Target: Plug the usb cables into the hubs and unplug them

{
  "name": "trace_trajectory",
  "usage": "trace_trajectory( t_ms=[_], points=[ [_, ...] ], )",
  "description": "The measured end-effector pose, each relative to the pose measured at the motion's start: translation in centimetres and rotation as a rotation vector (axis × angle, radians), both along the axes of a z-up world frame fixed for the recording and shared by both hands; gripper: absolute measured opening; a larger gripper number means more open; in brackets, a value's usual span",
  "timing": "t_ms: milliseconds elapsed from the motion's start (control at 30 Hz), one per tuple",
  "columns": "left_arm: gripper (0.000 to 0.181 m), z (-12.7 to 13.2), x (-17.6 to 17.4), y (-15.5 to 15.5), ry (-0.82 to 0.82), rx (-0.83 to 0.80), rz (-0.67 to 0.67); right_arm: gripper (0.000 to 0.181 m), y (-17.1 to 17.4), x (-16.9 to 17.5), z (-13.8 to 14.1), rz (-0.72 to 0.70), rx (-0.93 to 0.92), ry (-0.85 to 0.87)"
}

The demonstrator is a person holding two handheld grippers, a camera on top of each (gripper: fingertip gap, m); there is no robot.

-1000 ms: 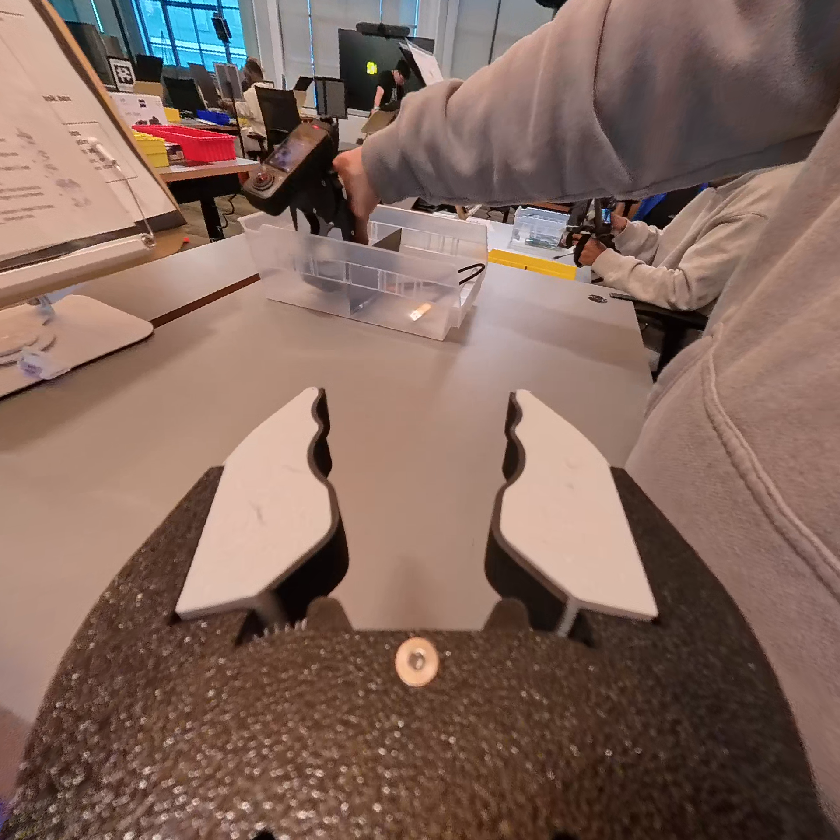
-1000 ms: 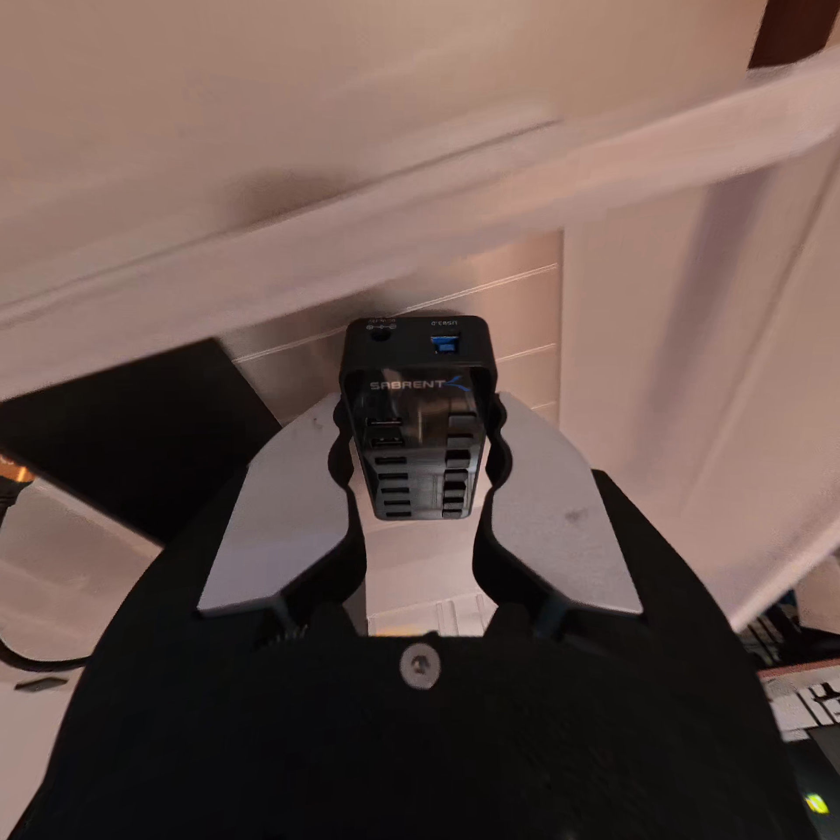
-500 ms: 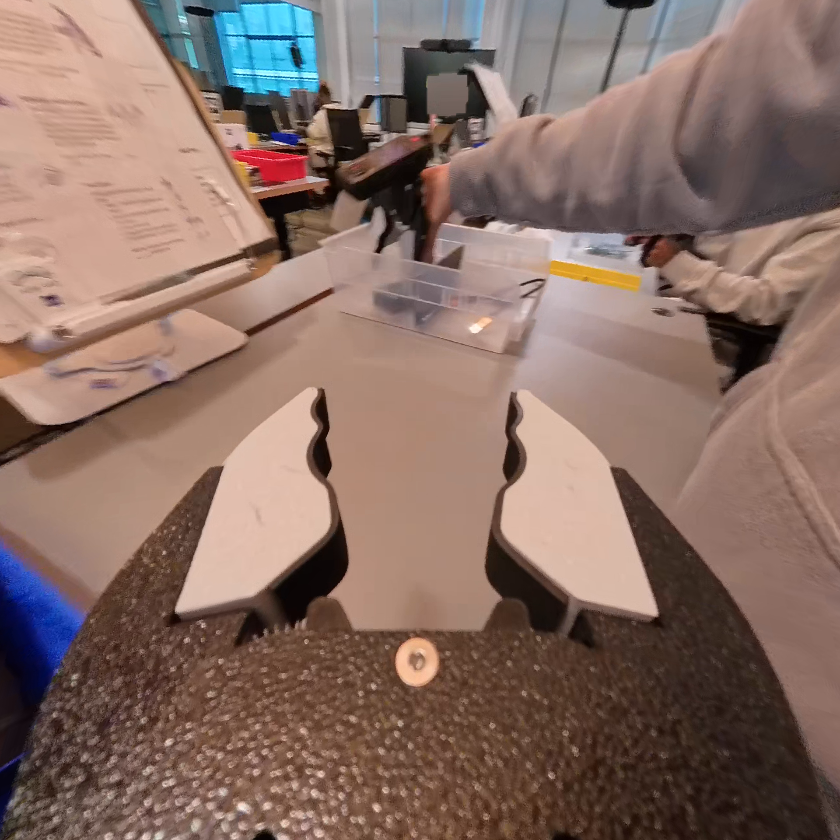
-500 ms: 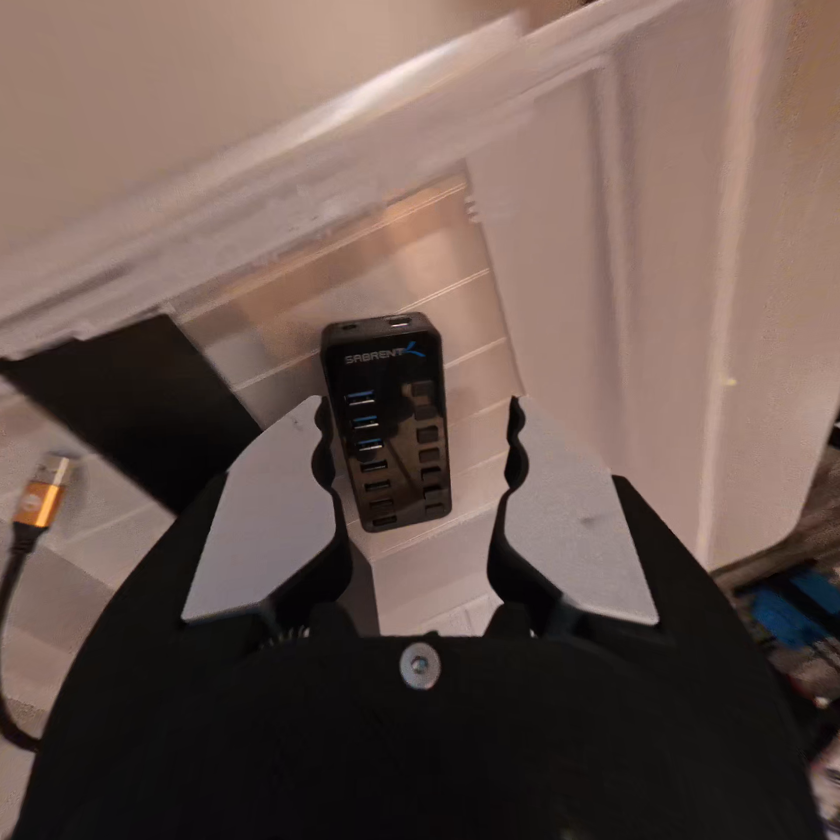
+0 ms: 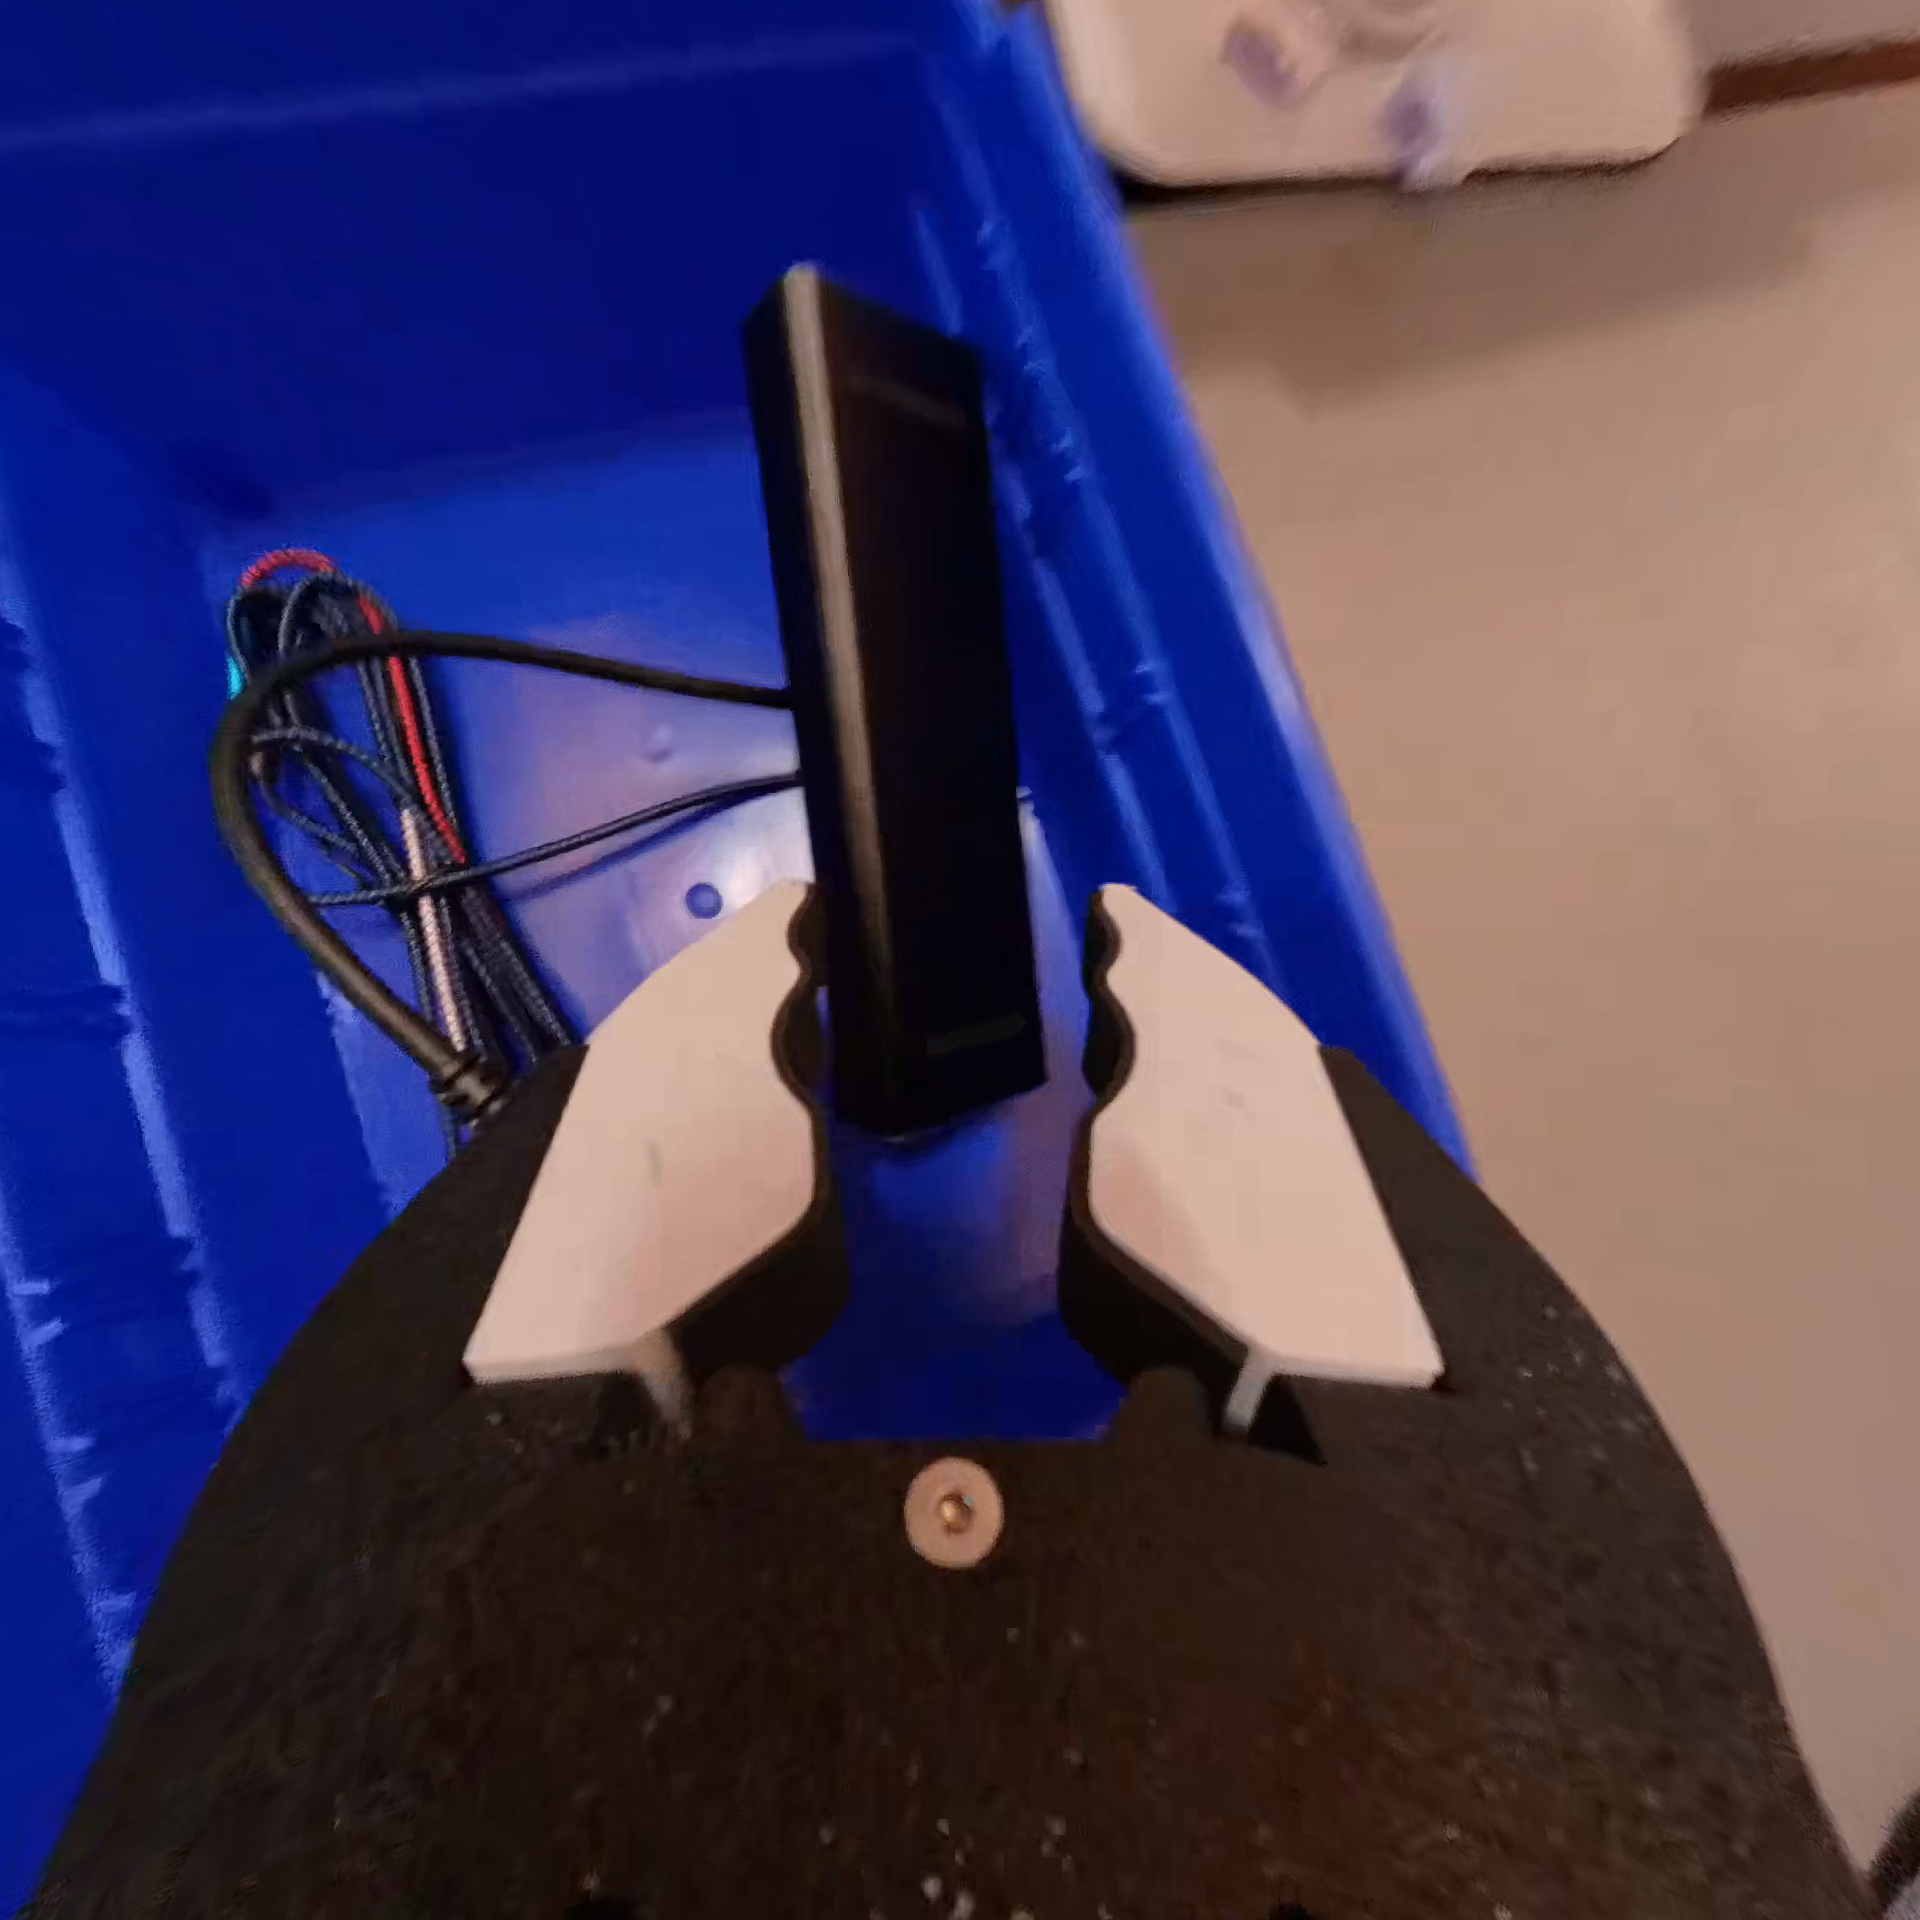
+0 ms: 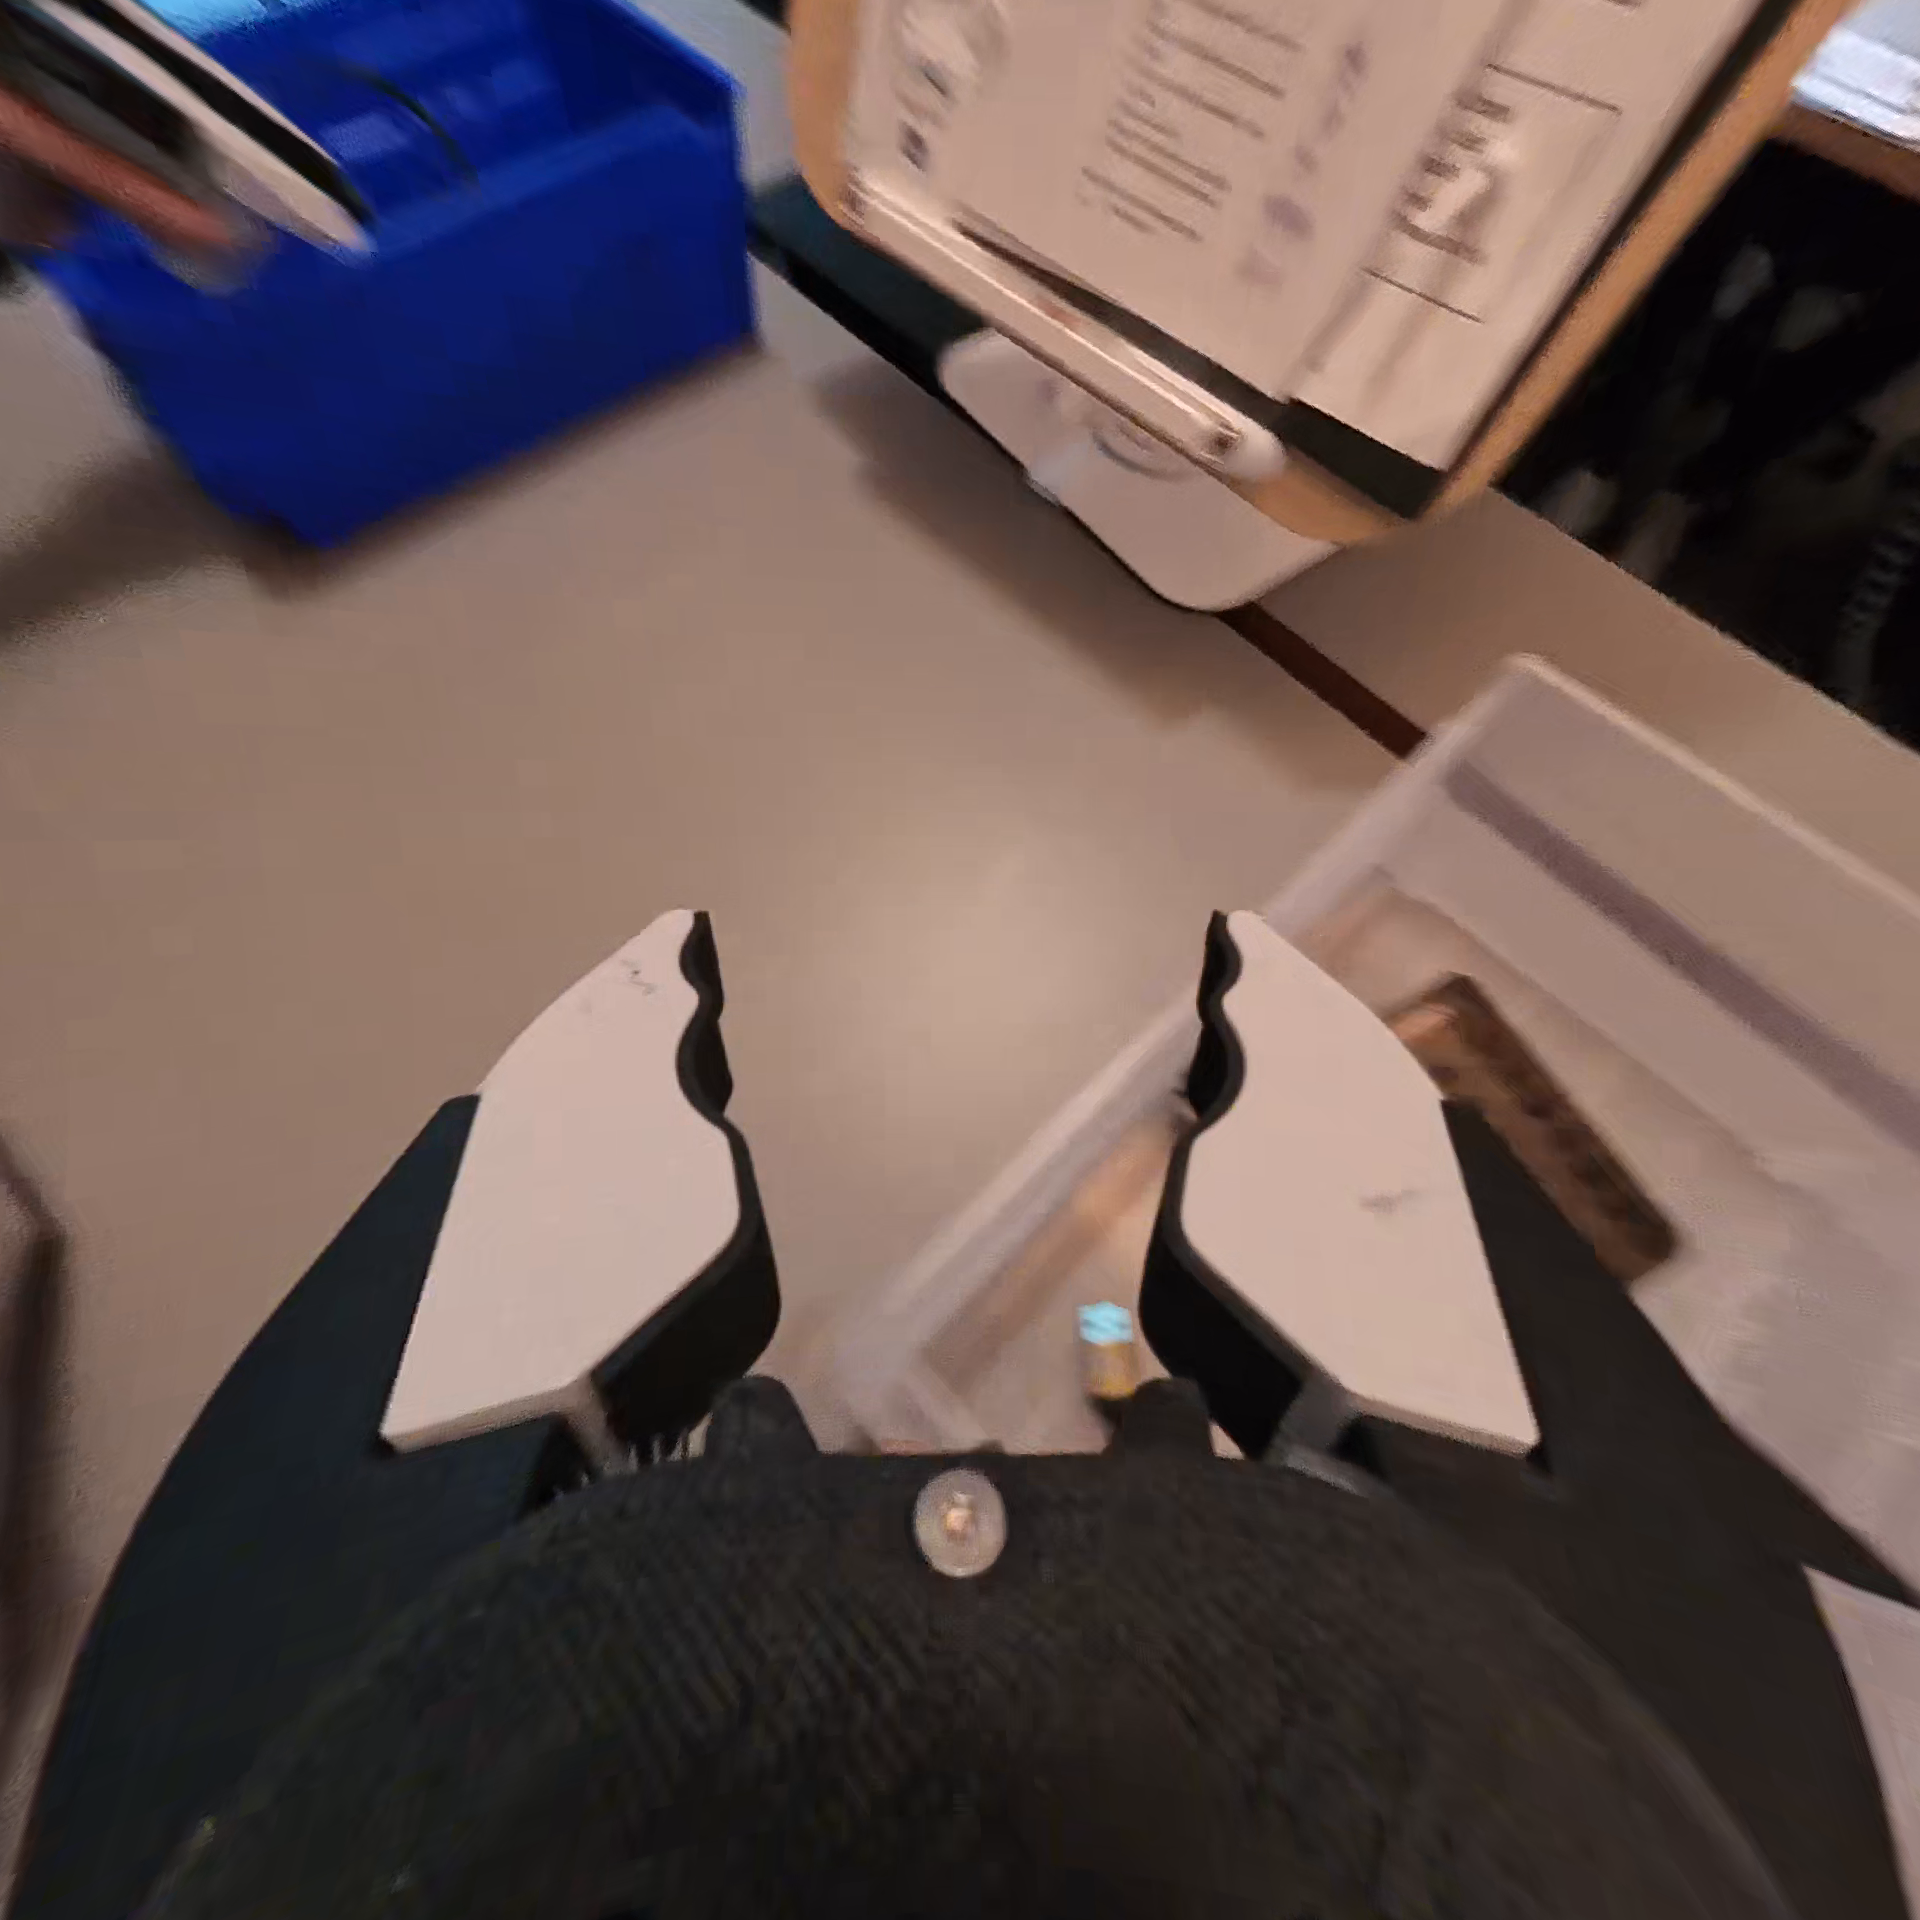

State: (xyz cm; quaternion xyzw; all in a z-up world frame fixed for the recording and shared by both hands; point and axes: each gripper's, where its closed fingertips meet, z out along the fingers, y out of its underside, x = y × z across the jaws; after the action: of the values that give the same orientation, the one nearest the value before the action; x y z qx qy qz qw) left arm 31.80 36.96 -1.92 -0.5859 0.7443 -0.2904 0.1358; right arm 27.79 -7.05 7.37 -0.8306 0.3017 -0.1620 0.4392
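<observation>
The spread left gripper [image 5: 951,925] straddles a slim black hub [image 5: 914,727] in a blue plastic bin [image 5: 1195,727], contact unclear; the right gripper [image 6: 956,940] gapes empty.

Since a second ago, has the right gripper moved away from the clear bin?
Yes. The right gripper, open and empty, has backed out of the clear bin, which now sits to its right; it hovers over the bare table, facing the blue bin.
</observation>
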Motion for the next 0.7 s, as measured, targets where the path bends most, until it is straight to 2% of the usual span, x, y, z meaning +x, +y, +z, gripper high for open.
trace_trajectory(
  t_ms=[33,100,200,267,367,600,700],
  points=[
    [0.042,-0.9,0.2,0.1,0.077,0.019,0.003,0.088,1.3,-1.4,0.0,0.023,0.058,0.004],
    [0.048,-2.2,0.4,0.0,0.201,0.065,0.003,0.087,2.9,-3.9,-0.7,0.051,0.107,0.020],
    [0.051,-3.4,1.5,0.1,0.237,0.161,-0.001,0.088,4.0,-6.6,-2.4,0.083,0.094,0.047],
    [0.062,-4.6,1.7,0.4,0.285,0.219,-0.004,0.088,4.3,-7.8,-3.1,0.094,0.091,0.061],
    [0.061,-6.6,1.3,-0.1,0.357,0.227,-0.061,0.087,4.7,-8.8,-3.4,0.086,0.126,0.081],
    [0.063,-6.3,1.7,0.7,0.239,0.279,-0.115,0.083,5.5,-9.1,-2.6,0.059,0.227,0.083],
    [0.062,-5.2,1.5,0.4,0.167,0.275,-0.129,0.083,6.1,-8.8,-2.2,0.068,0.233,0.074]
  ],
)
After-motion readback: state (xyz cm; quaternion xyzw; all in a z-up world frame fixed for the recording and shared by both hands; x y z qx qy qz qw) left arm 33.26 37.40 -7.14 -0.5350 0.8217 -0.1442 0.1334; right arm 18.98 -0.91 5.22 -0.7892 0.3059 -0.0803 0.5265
